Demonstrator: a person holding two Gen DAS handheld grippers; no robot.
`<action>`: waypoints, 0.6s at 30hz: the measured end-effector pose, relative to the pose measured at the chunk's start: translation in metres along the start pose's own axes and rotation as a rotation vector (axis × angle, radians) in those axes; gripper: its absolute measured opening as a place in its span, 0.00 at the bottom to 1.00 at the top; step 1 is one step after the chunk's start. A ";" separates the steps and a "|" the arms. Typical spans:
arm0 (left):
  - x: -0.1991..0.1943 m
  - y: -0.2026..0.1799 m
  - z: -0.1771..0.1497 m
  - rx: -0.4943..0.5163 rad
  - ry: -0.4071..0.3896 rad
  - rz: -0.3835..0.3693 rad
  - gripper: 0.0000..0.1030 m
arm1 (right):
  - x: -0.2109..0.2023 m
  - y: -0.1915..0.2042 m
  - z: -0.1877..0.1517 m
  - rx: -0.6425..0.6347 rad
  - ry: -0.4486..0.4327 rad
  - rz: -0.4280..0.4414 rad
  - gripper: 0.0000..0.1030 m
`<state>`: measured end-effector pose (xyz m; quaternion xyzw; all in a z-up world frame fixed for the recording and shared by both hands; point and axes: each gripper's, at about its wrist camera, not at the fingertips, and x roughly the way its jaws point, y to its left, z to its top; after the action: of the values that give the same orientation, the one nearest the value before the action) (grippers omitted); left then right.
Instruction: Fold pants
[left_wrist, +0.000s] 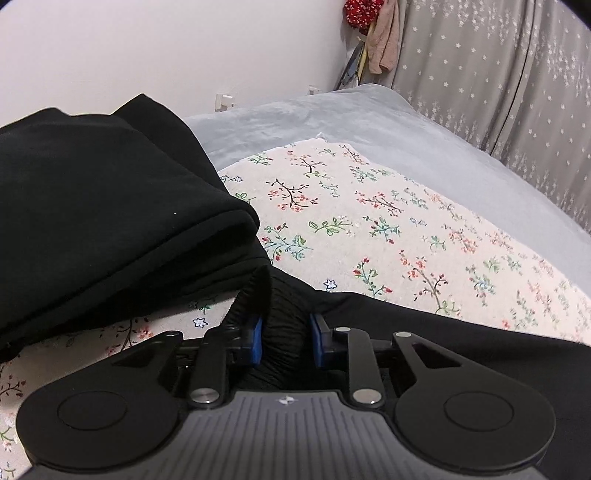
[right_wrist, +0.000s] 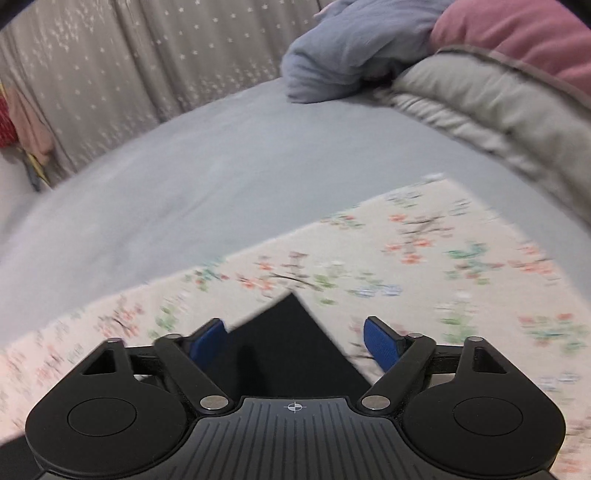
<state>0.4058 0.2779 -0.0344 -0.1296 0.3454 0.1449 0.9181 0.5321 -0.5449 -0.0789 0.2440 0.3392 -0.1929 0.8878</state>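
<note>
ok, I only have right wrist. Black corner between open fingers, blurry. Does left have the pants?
Observer: Yes. The left gripper is closed on a bunched, ribbed band of the black pants.
Operator: Any of it folded already?
Observer: A folded-over stack of black fabric lies left of that grip, on the floral cloth.
Operator: My fingers on fabric?
Observer: Not in your view; the right gripper stands open over a black corner, fingers apart from it.
</note>
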 end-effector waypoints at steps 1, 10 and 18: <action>0.001 -0.001 -0.001 0.009 -0.003 0.008 0.32 | 0.007 0.002 -0.001 -0.012 0.018 0.012 0.53; -0.012 0.000 0.004 -0.019 -0.031 -0.025 0.22 | -0.033 0.014 -0.002 -0.145 -0.110 -0.075 0.00; -0.045 0.014 0.005 -0.091 -0.135 -0.102 0.21 | -0.151 -0.010 0.000 -0.124 -0.219 -0.020 0.00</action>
<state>0.3712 0.2843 -0.0023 -0.1788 0.2689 0.1219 0.9385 0.4223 -0.5260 0.0232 0.1630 0.2539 -0.2058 0.9309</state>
